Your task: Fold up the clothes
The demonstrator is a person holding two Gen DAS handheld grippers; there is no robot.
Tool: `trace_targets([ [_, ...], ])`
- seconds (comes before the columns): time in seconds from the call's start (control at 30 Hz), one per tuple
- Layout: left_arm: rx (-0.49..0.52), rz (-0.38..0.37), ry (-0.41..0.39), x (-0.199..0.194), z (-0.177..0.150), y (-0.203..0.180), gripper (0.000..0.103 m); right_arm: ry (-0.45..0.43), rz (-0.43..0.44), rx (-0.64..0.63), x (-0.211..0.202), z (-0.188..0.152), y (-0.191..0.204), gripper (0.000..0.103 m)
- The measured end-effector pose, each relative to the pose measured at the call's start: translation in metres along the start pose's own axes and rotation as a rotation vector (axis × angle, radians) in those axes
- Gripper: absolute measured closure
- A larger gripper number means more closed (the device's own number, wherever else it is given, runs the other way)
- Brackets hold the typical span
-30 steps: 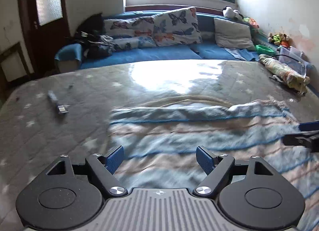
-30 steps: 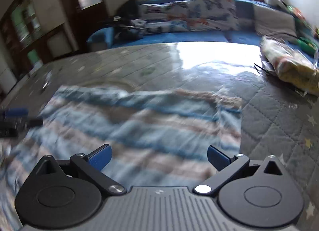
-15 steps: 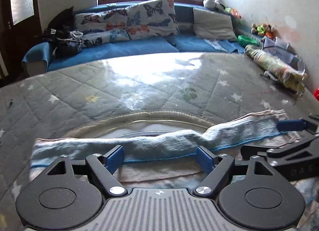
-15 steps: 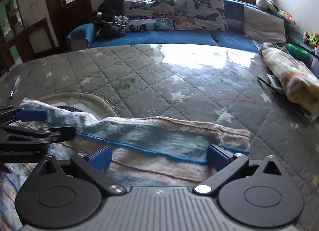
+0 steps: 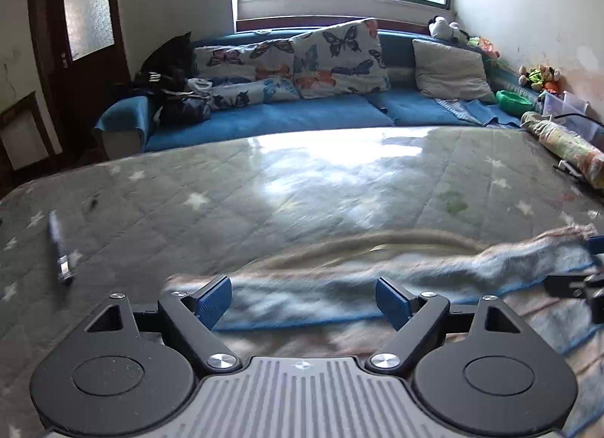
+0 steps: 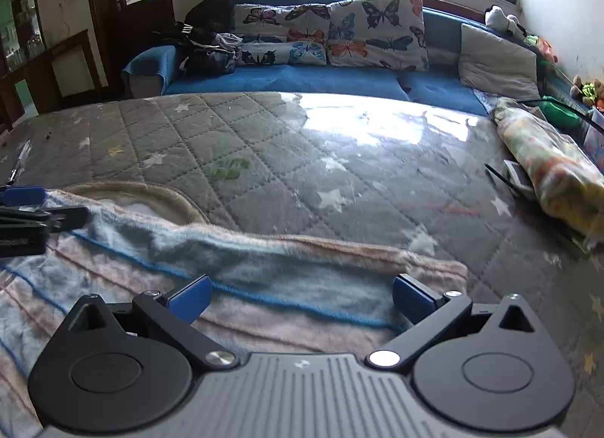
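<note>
Hovering both claws spread and holding nothing, left gripper (image 5: pixel 304 300) and right gripper (image 6: pixel 300 298), I sit low over the striped cloth's (image 6: pixel 287 287) far edge, apparently folded; it lies on the near mattress (image 6: pixel 302 173), sofa (image 6: pixel 302 77) beyond.

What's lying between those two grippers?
Only the striped cloth: the right wrist view shows it spanning from the left gripper to the right gripper.
</note>
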State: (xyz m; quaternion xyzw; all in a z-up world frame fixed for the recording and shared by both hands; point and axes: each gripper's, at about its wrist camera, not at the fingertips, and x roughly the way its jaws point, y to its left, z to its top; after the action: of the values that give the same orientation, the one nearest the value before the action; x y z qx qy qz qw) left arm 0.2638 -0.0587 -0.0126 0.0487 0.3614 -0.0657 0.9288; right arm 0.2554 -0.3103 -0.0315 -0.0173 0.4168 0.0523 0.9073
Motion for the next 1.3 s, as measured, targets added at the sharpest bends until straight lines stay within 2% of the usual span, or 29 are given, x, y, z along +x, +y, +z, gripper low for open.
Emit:
trace_targets([
  [0.13,0.034,0.075,-0.007,-0.005,-0.013,0.007,0.019,0.005,0.008,0.001,-0.008,-0.007,-0.003,0.0],
  [0.27,-0.017,0.091,-0.036,-0.012,-0.018,0.023,0.021,0.009,0.015,0.001,-0.015,-0.014,-0.006,0.0],
  [0.33,-0.04,0.078,-0.024,-0.011,-0.017,0.03,0.023,0.004,0.013,0.004,-0.016,-0.015,-0.009,0.0],
  [0.4,-0.053,0.066,-0.012,-0.009,-0.016,0.035,0.034,-0.004,0.004,0.014,-0.017,-0.014,-0.013,0.0],
  [0.47,-0.044,0.07,-0.016,-0.009,-0.015,0.035,0.037,-0.005,-0.001,0.038,-0.016,-0.013,-0.021,0.0],
  [0.53,-0.055,0.072,-0.019,-0.008,-0.012,0.039,0.045,0.0,0.002,0.062,-0.013,-0.013,-0.029,0.0],
  [0.6,-0.071,0.072,-0.023,-0.008,-0.01,0.044,0.069,0.003,0.001,0.073,-0.012,-0.014,-0.035,0.0],
  [0.63,-0.079,0.067,-0.023,-0.009,-0.009,0.046,0.072,0.003,-0.001,0.075,-0.011,-0.015,-0.037,0.0],
  [0.67,-0.088,0.057,-0.024,-0.009,-0.008,0.049,0.08,0.003,-0.003,0.077,-0.011,-0.016,-0.038,0.0],
  [0.7,-0.097,0.045,-0.024,-0.01,-0.008,0.051,0.093,0.003,-0.004,0.072,-0.01,-0.016,-0.037,0.0],
  [0.73,-0.1,0.043,-0.027,-0.01,-0.007,0.052,0.095,0.003,-0.005,0.066,-0.01,-0.016,-0.036,0.0],
  [0.8,-0.099,0.055,-0.035,-0.009,-0.006,0.053,0.098,0.002,-0.007,0.052,-0.009,-0.016,-0.033,0.0],
  [1.1,-0.109,0.119,-0.062,-0.003,0.002,0.065,0.099,-0.014,-0.012,0.01,0.015,0.007,-0.019,0.0],
  [1.27,-0.105,0.108,-0.061,-0.012,0.0,0.067,0.098,-0.024,-0.009,-0.022,0.032,0.025,-0.011,0.0],
  [1.3,-0.104,0.105,-0.061,-0.015,-0.001,0.067,0.094,-0.024,-0.014,-0.032,0.032,0.027,-0.01,0.0],
])
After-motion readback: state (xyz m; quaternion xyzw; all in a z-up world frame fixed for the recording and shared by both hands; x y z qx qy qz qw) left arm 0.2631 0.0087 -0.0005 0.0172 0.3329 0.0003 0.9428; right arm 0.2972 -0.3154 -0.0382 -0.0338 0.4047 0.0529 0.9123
